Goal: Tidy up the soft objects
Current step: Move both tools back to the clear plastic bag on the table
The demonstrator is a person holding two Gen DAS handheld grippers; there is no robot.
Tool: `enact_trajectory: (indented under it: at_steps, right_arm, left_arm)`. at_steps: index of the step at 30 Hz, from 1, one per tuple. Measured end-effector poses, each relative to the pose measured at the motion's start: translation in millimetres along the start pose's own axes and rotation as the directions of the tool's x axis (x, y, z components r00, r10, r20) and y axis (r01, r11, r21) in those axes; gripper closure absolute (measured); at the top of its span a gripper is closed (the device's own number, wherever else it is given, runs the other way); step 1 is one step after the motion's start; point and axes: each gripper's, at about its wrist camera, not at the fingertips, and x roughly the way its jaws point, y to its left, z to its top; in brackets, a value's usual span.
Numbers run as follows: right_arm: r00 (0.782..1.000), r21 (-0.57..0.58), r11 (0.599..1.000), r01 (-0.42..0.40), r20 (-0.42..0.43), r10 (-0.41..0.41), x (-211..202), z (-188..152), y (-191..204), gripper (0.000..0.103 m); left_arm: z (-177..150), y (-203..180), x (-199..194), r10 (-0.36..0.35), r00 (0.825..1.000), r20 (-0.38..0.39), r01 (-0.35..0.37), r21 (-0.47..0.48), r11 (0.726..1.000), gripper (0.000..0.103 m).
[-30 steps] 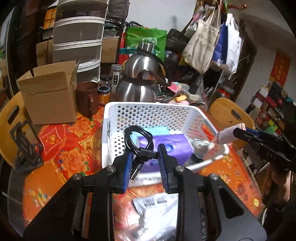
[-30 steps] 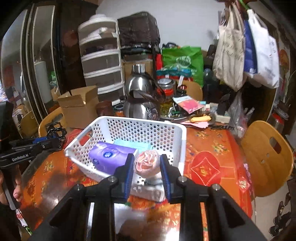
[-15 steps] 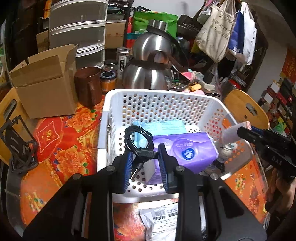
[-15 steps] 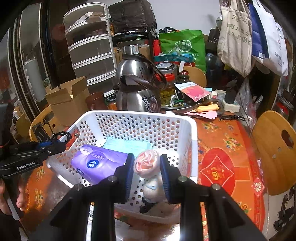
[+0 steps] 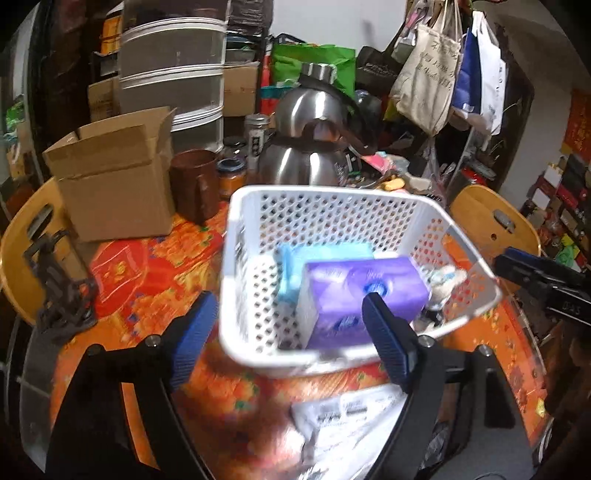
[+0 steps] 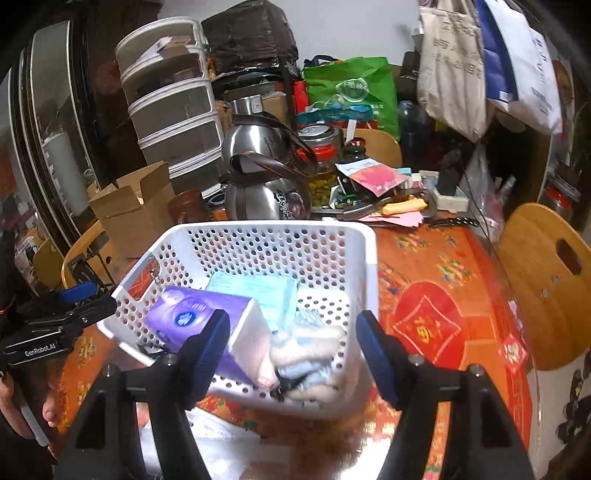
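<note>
A white wall [image 6: 347, 33] stood behind stacked drawers [image 5: 173, 81] and hung bags [image 5: 436, 74], with wooden chairs [image 6: 546, 280] around the counter [image 6: 436, 295] in its orange cloth.

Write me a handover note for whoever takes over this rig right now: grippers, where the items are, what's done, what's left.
Left gripper: jaws just opened, nothing between them.
Right gripper: jaws just opened, nothing between them.
White basket on the table holds the purple tissue pack, a light blue pack behind it and soft rolled items at its right side.
Done: those are in.
Left: a white plastic packet lies on the table in front of the basket; check whether it belongs.
</note>
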Motion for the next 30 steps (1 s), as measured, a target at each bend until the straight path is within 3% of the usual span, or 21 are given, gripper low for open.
enact_trajectory:
  at_steps: [9, 11, 18, 22, 30]
  right_arm:
    - [0.999, 0.017, 1.0, 0.012, -0.031, -0.011, -31.3, -78.9, -20.5, 0.029]
    - [0.998, 0.038, 0.999, 0.008, -0.057, -0.006, -31.4, -104.9, -28.1, 0.029]
    - [0.99, 0.089, 0.996, 0.003, -0.14, 0.01, -33.3, -178.5, -35.3, 0.029]
    - [0.991, 0.069, 0.998, -0.011, -0.129, 0.02, -40.0, -192.2, -25.1, 0.029]
    - [0.986, 0.052, 0.998, -0.033, -0.161, 0.041, -17.7, -194.9, -10.4, 0.029]
  left_arm:
    - [-73.5, 24.2, -47.7, -0.007, 1.0, -0.025, 0.006, -0.054, 0.999, 0.024]
    - [-94.1, 30.3, -53.8, 0.013, 0.999, -0.049, -0.016, -0.055, 0.998, 0.024]
    - [-174.0, 45.0, -67.6, -0.021, 0.997, -0.08, 0.013, -0.097, 0.995, 0.024]
    - [-198.2, 43.6, -61.5, -0.058, 0.994, -0.097, 0.048, -0.109, 0.993, 0.024]
    - [-210.9, 44.5, -38.8, -0.072, 0.987, -0.142, 0.055, -0.12, 0.991, 0.024]
